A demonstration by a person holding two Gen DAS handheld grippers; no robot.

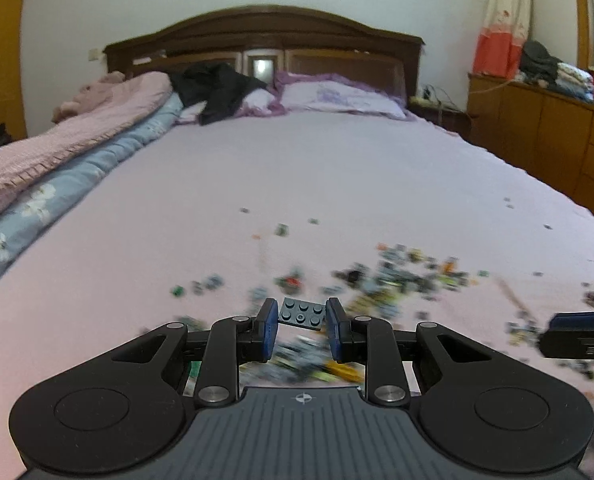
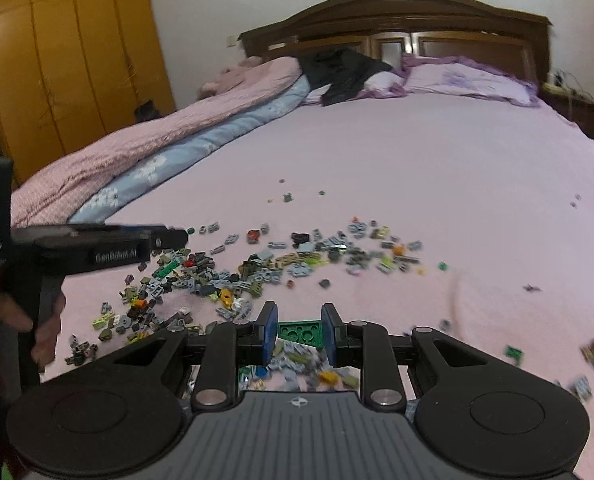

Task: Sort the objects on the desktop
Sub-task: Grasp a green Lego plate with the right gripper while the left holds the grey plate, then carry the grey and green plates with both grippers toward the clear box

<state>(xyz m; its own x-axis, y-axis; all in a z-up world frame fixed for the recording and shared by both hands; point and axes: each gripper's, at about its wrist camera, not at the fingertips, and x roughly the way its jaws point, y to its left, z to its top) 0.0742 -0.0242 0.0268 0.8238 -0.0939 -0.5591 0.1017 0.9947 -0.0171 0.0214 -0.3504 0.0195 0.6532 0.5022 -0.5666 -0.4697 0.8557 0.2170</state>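
Left wrist view: bed (image 1: 317,168) largely open beyond the scattered bricks (image 1: 397,276), left tool (image 1: 301,316) clamped on a dark grey plate (image 1: 301,314) held above them; right wrist view: right tool (image 2: 299,326) clamped on a green plate (image 2: 301,333), "GenRobot.AI" legible on the other tool's body.

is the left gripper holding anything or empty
Holding. The left gripper is shut on a dark grey studded plate, pinched between its blue pads and lifted above the blurred brick pile.
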